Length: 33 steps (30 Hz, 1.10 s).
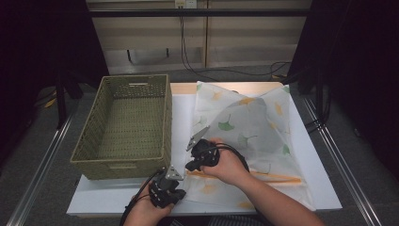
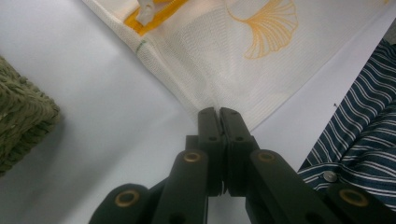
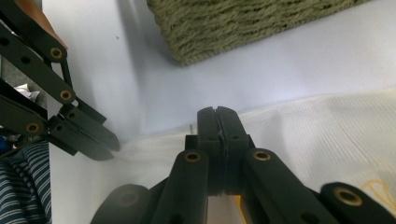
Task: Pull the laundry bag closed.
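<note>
A white mesh cloth bag (image 1: 244, 127) printed with ginkgo leaves lies spread on the white table, an orange zipper (image 1: 277, 177) running along its near part. My left gripper (image 1: 182, 181) is at the bag's near left corner. In the left gripper view its jaws (image 2: 219, 112) are shut on that corner of the cloth (image 2: 224, 51). My right gripper (image 1: 189, 165) is just beyond it on the bag's left edge, pointing toward the basket. In the right gripper view its jaws (image 3: 217, 112) are shut on the cloth's edge (image 3: 317, 126), with the left gripper (image 3: 105, 147) close by at the left.
An olive woven basket (image 1: 127, 125) stands left of the bag, its near corner close to both grippers (image 3: 243, 23). The white table top (image 1: 117, 193) ends just in front of the hands. A striped sleeve (image 2: 359, 126) is at the right in the left gripper view.
</note>
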Each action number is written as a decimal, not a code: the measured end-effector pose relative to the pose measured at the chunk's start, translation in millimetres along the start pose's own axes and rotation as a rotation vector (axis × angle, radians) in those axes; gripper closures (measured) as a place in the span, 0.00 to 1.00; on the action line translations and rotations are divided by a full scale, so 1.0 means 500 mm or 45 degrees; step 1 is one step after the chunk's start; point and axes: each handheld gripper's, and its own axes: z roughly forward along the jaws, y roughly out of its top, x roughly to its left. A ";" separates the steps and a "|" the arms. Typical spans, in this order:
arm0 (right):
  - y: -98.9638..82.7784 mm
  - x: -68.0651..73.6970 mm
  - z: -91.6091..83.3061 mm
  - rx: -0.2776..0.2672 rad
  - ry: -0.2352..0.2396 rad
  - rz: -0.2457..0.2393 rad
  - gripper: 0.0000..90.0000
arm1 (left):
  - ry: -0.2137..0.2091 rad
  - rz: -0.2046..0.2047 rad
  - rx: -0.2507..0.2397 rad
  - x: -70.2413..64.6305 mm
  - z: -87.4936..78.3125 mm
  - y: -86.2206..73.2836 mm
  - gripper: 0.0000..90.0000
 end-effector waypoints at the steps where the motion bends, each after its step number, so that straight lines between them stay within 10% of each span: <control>1: -0.002 0.000 -0.001 -0.004 0.002 -0.001 1.00 | 0.000 -0.002 0.000 0.000 0.000 0.000 0.98; 33: -0.009 0.002 0.028 0.083 0.045 0.073 1.00 | 0.011 0.028 0.020 0.001 -0.002 0.001 0.98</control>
